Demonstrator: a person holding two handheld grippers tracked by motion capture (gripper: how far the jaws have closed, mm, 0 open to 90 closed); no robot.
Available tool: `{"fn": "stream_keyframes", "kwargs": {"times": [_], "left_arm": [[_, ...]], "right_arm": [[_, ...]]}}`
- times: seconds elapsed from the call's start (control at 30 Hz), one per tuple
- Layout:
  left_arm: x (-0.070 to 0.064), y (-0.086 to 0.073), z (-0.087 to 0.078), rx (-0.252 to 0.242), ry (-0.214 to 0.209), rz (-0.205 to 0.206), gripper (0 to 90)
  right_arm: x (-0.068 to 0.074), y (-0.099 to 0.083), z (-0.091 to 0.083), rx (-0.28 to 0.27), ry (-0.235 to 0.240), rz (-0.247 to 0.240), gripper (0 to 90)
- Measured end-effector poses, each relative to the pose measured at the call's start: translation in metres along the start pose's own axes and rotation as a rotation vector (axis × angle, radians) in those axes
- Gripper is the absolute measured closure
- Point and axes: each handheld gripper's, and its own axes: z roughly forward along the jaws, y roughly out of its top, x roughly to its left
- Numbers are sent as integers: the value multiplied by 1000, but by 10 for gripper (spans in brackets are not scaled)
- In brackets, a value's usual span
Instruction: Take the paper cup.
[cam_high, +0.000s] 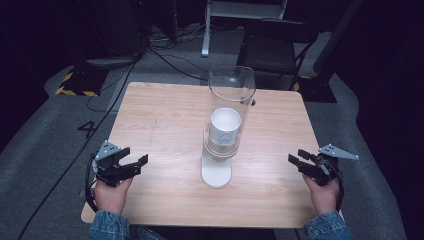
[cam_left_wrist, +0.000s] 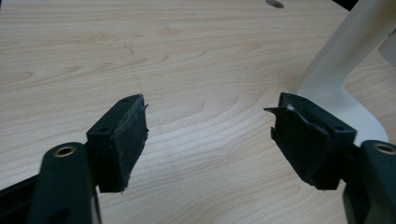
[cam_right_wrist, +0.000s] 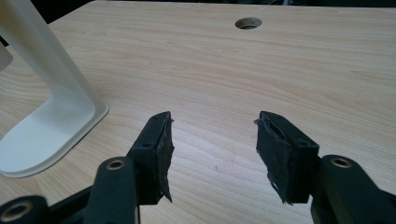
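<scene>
A clear tube (cam_high: 230, 107) holding white paper cups (cam_high: 225, 127) stands on a white stand (cam_high: 216, 172) at the wooden desk's (cam_high: 165, 125) centre. The left gripper (cam_high: 134, 164) and right gripper (cam_high: 296, 161) rest at the near corners, jaws spread, empty.

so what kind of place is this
Probably a lab or recording studio, not a home: a bare wooden table on grey floor, cables trailing behind, hazard-striped tape, and dark surroundings.

Two hand-held grippers (cam_high: 134, 165) (cam_high: 296, 161), one dispenser (cam_high: 224, 135)
</scene>
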Motion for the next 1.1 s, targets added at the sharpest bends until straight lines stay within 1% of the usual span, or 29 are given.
{"fn": "stream_keyframes", "kwargs": {"times": [0.13,0.2,0.33,0.4,0.53,0.67,0.7,0.73,0.77,0.83,0.87,0.93,1.1], "left_arm": [[-1,-1,0,1,10,-2,288],[-1,-1,0,2,9,-1,292],[0,-1,-1,9,15,-12,297],[1,-1,-1,8,12,-17,298],[0,-1,-1,7,11,-17,299],[0,0,-1,7,6,-13,305],[-1,0,-1,8,4,-13,305],[-1,0,-1,7,2,-12,305],[-1,0,-1,7,2,-12,305],[-1,0,-1,6,-2,-11,305],[-2,0,-1,6,-5,-10,305],[-2,0,0,9,-4,-11,305],[-2,0,0,14,-8,-8,306]], "right_arm": [[0,0,1,6,2,0,456],[0,0,1,5,4,0,456],[3,1,3,8,4,-8,457],[3,2,3,8,5,-16,456],[4,3,2,0,6,-10,454],[7,4,2,6,8,-24,450],[8,5,3,5,8,-33,448],[9,5,3,5,12,-30,447],[11,6,3,5,17,-39,446],[13,6,3,3,22,-41,445],[18,8,4,0,36,-49,442],[23,9,5,9,50,-63,438],[37,13,10,17,89,-78,429]]}}
